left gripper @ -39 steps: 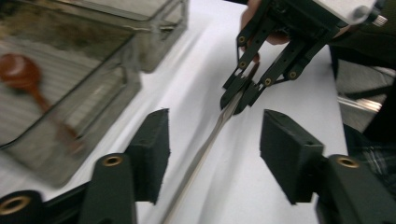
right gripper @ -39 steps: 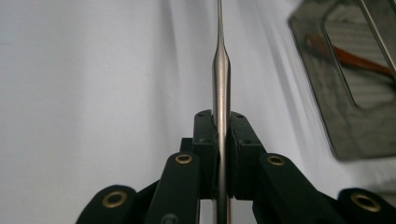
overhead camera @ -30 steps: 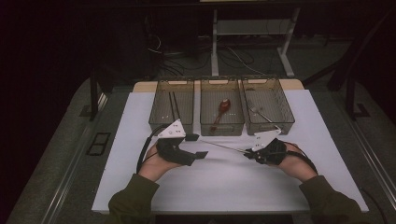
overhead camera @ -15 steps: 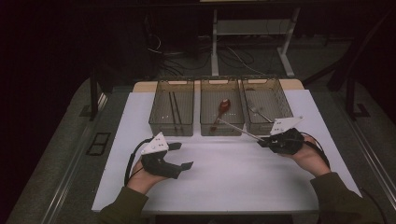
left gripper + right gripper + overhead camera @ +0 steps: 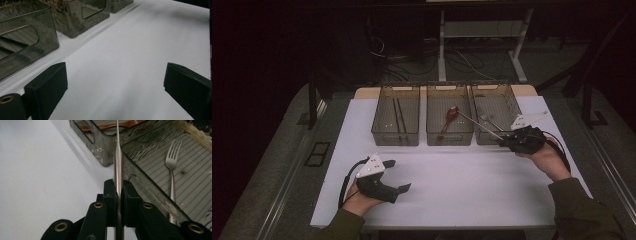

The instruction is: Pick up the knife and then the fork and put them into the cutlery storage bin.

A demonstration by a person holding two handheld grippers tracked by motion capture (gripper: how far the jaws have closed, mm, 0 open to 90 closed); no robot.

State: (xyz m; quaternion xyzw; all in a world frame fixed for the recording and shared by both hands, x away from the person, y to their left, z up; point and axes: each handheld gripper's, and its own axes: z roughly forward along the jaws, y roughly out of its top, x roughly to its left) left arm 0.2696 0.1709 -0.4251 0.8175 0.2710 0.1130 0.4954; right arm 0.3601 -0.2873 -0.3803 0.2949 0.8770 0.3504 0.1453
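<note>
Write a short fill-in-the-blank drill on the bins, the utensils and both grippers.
1. The right gripper is shut on a thin ___ utensil handle.
2. The left gripper has jaws that are ___, nothing between them.
3. The fork lies in the ___ bin of three.
4. The middle bin holds a ___ spoon.

Missing words: metal; open; right; reddish

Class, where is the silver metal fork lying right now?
The silver metal fork lies inside the rightmost smoky plastic bin, seen in the right gripper view.

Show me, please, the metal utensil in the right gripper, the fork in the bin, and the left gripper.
metal utensil (image 5: 118, 162): right gripper view, its handle above the clamping pads.
fork (image 5: 172, 157): right gripper view, neck below the tines.
left gripper (image 5: 398, 175): high view, between its open fingertips.
</note>
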